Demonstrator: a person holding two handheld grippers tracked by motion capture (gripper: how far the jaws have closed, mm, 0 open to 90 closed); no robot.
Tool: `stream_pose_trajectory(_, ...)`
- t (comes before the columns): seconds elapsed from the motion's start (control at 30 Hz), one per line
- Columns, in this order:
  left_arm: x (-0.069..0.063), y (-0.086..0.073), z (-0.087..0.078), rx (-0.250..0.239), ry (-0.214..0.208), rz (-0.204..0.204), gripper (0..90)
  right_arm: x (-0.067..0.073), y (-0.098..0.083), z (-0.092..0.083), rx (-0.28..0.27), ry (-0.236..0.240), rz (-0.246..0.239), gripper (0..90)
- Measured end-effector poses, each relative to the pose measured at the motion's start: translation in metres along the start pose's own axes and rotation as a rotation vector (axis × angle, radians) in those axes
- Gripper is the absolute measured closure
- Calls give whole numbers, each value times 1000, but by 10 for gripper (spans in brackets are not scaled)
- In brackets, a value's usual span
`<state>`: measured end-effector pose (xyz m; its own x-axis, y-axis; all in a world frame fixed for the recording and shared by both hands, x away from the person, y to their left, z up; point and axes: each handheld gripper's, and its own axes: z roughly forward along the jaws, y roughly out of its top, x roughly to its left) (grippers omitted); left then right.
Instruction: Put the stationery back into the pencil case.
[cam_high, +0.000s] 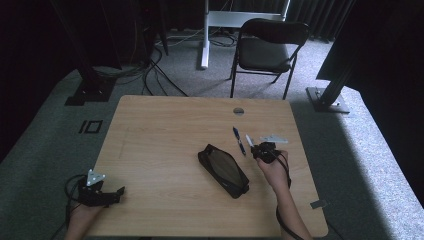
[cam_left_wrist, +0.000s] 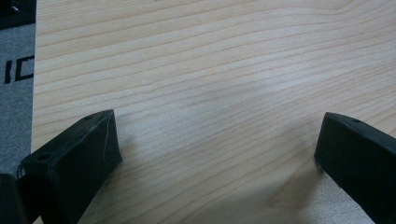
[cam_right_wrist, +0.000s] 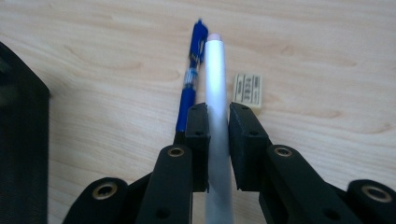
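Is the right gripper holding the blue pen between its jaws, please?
No, the right gripper is shut on the silver pen; the blue pen lies beside it.

My wooden table (cam_high: 165, 150) carried a black pencil case (cam_high: 223, 170) near its centre, with a blue pen (cam_high: 239, 140) at its one o'clock and a small eraser (cam_right_wrist: 247, 89) beside it. A folding chair (cam_high: 267, 47) stood at twelve o'clock, beyond the table.

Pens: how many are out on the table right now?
2. A silver pen is clamped in the right gripper, and a blue pen lies on the table just beside it. The black pouch may hide more.
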<state>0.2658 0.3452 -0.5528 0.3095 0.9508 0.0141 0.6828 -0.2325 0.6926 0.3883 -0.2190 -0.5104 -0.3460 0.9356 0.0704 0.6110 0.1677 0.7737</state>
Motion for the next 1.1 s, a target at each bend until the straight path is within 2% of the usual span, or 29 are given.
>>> stream_pose_trajectory(0.37, 0, 0, 0, 0, 0, 0, 3, 6, 17, -23, -47, 31, -17, 786)
stream_pose_trajectory(1.1, 0, 0, 0, 0, 0, 0, 3, 45, 35, -50, -105, 148, -94, 786)
